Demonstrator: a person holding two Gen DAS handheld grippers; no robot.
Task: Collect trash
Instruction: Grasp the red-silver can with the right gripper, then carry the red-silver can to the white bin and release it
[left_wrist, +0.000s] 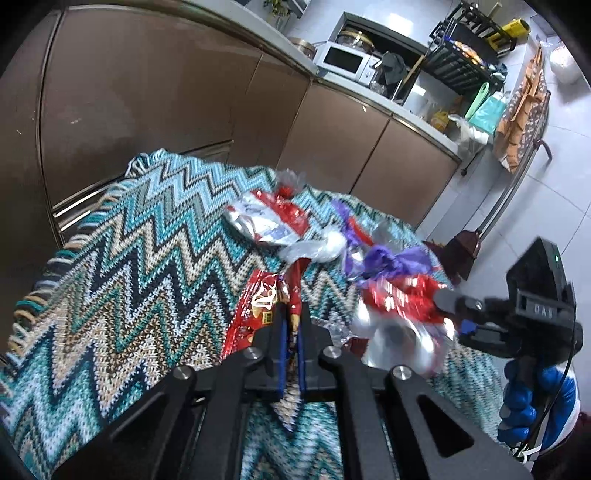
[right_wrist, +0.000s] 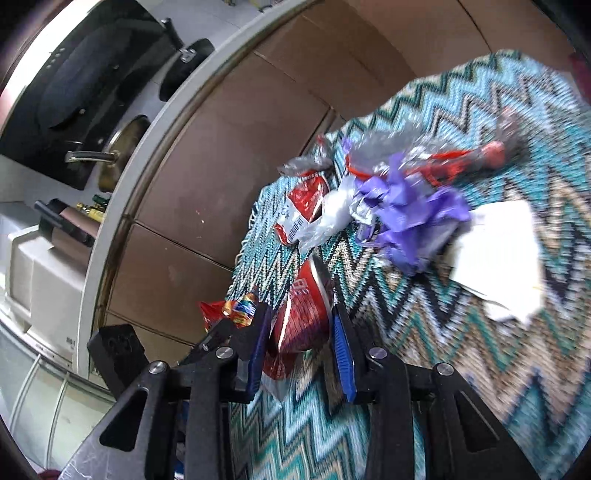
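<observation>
Snack wrappers lie scattered on a zigzag knit cloth. My left gripper is shut on a red wrapper with gold print, which hangs from its tips. In the right wrist view that gripper shows at the lower left with a colourful wrapper end sticking out. My right gripper is shut on a red and silver wrapper; from the left wrist view it reaches in from the right, held by a blue-gloved hand. A purple wrapper and a silver-red bag lie beyond.
Clear plastic and a white paper also lie on the cloth. Brown cabinet doors stand just behind the cloth's far edge. A microwave sits on the counter, a pan on the stove, a broom on the floor.
</observation>
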